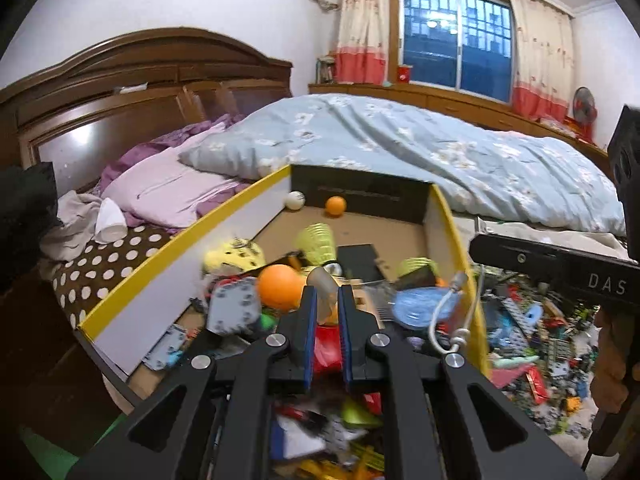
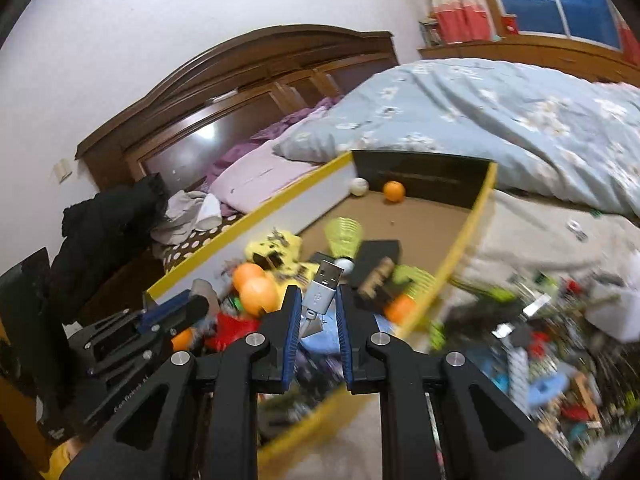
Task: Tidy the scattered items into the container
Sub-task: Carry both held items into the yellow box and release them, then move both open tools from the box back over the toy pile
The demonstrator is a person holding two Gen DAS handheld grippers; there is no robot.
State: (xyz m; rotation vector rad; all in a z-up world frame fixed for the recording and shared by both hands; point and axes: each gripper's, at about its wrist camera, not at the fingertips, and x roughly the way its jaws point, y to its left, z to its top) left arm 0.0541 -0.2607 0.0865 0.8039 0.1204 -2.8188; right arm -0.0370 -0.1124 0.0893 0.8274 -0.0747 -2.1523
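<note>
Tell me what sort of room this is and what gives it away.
A home bedroom, most likely: a bed with a blue floral duvet, a carved wooden headboard, and a curtained window. Toys fill a cardboard box on the bed.

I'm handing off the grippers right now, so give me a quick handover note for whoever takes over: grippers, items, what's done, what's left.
Right gripper: shut on a USB cable, held over the box.
Left gripper: over the box, shut on a small greyish piece; what it is, I can't tell.
Done: balls, shuttlecocks and other bits already lie in the box.
Left: release both items into the box, then clear the pile of small parts outside its right wall.
</note>
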